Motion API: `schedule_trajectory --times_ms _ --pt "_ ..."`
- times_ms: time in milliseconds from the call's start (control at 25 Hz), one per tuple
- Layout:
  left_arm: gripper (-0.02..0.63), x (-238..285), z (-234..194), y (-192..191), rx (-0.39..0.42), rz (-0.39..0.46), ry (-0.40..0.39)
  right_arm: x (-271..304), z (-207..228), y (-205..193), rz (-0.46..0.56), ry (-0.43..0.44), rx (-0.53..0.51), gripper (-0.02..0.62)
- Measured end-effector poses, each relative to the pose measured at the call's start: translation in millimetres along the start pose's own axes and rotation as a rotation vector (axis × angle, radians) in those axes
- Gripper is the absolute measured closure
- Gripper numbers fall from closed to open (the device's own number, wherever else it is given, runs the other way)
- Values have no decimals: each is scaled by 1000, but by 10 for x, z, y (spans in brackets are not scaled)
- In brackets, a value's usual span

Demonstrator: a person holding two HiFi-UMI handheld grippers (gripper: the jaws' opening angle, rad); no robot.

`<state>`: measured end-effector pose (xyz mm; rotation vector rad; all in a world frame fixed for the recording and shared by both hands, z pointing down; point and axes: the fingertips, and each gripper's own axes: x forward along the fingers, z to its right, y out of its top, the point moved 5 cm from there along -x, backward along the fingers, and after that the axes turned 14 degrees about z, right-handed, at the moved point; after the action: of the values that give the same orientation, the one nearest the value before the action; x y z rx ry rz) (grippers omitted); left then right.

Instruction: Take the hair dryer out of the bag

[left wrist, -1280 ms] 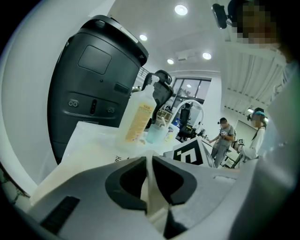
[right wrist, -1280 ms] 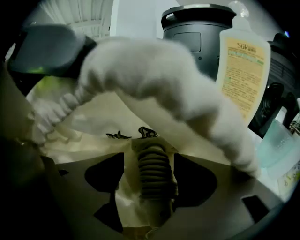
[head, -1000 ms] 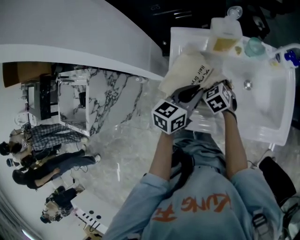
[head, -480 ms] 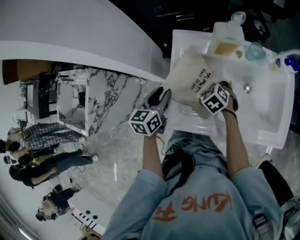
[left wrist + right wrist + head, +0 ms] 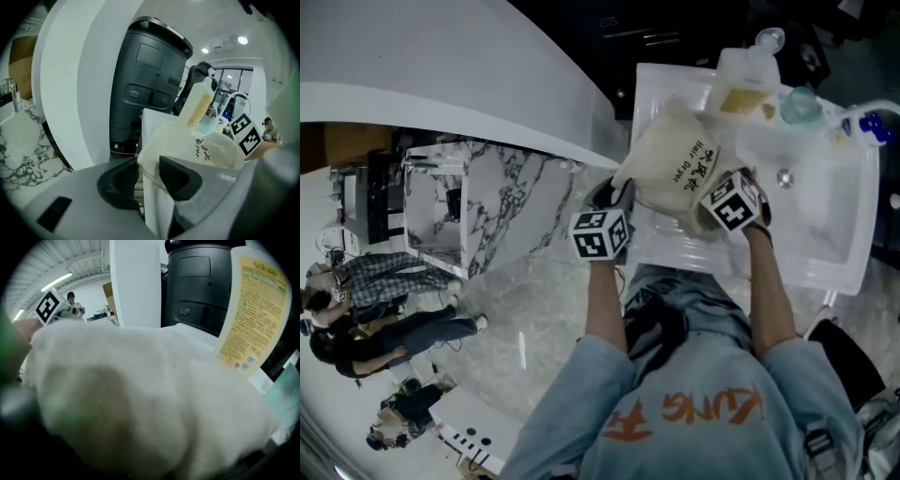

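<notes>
A cream cloth bag [image 5: 675, 169] printed "hair dryer" is held up over the white basin counter [image 5: 675, 248]. The hair dryer itself is hidden inside it. My left gripper [image 5: 614, 194] is at the bag's left edge. In the left gripper view its jaws [image 5: 149, 171] are opening, with the bag's [image 5: 211, 150] hem running loosely between the dark pads. My right gripper [image 5: 714, 195] is at the bag's lower right, with its jaws closing around the bulging cloth. In the right gripper view the bag [image 5: 140, 394] fills the frame and hides the jaws.
A soap bottle with a yellow label [image 5: 748, 80] [image 5: 255, 310] and a teal cup [image 5: 802, 103] stand behind the bag. The sink bowl [image 5: 825, 187] lies to the right. A black machine [image 5: 145, 84] stands beyond the counter. Several people [image 5: 366, 309] are on the floor at far left.
My left gripper let go of the bag's middle, swung left and down, and its jaws now stand apart at the bag's left edge. The bag has puffed upright. My right gripper stayed put.
</notes>
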<state>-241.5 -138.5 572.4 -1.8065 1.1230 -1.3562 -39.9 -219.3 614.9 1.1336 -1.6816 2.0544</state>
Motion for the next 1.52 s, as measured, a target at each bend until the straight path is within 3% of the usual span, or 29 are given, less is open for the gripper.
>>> schedule_trajectory --times_ms 120,240,720,1240,1400,1520 --pt "553 -31 -17 57 -39 56 18 -97 -34 -5 27 18 37 367" --pt "584 -71 -22 105 -21 85 42 -228 -109 24 73 31 57 367" --pt "591 -322 -38 163 -50 199 195 -851 -297 -164 129 6 70 367" --pt "591 -571 166 111 -66 248 199 -1601 -460 -605 107 -75 22 367" --pt "592 -604 222 141 -87 295 242 -1849 -538 -788 76 -82 -49 367" --pt "592 -622 237 115 -86 282 265 -2053 -517 -949 83 -114 -18 367"
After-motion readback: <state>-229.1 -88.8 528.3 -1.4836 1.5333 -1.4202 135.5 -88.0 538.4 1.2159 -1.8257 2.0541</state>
